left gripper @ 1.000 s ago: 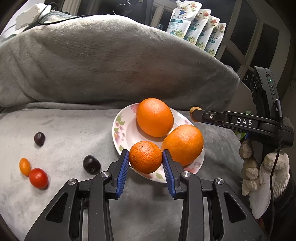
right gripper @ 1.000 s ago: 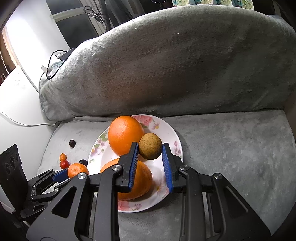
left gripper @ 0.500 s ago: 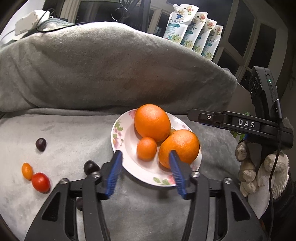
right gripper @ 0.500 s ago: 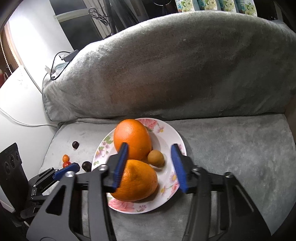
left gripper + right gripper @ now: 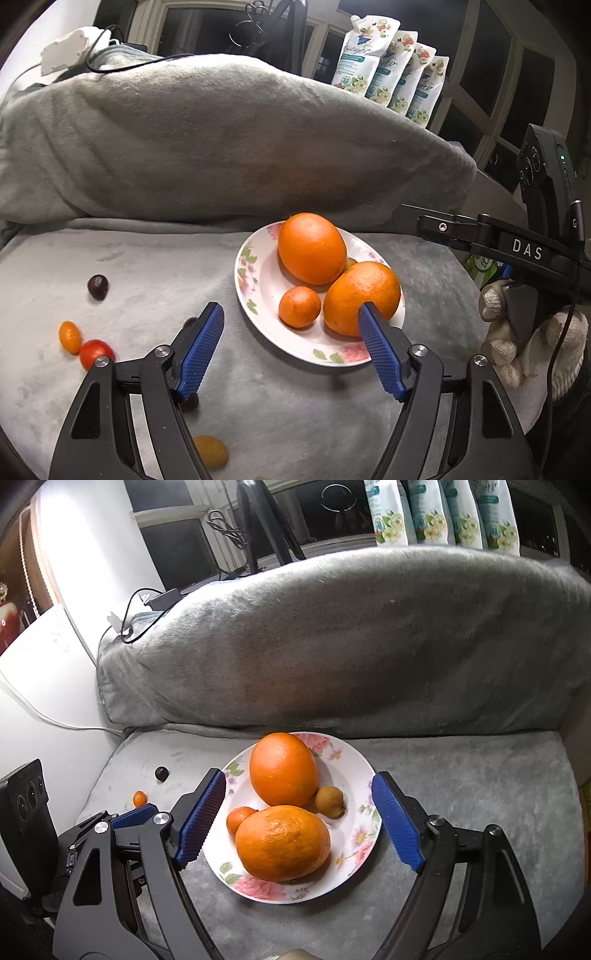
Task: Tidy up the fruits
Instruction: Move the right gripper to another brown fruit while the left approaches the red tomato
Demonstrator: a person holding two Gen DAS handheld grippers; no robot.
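A floral plate (image 5: 258, 291) (image 5: 354, 771) on the grey blanket holds two large oranges (image 5: 312, 248) (image 5: 362, 297), a small mandarin (image 5: 299, 307) (image 5: 238, 819) and a small brown fruit (image 5: 329, 802). My left gripper (image 5: 291, 352) is open and empty, pulled back in front of the plate. My right gripper (image 5: 299, 821) is open and empty, raised over the plate's near side; it also shows at the right of the left wrist view. Loose on the blanket to the left lie a dark grape (image 5: 98, 287), a small orange tomato (image 5: 69, 336) and a red tomato (image 5: 96, 353).
A big grey cushion (image 5: 221, 147) rises behind the plate. Another dark fruit (image 5: 190, 322) sits partly hidden behind my left finger, and a brownish fruit (image 5: 210, 451) lies near the bottom edge. Refill pouches (image 5: 388, 74) stand at the window behind.
My left gripper let go of the mandarin onto the plate, my right gripper let go of the brown fruit onto the plate. Both opened wide and drew back.
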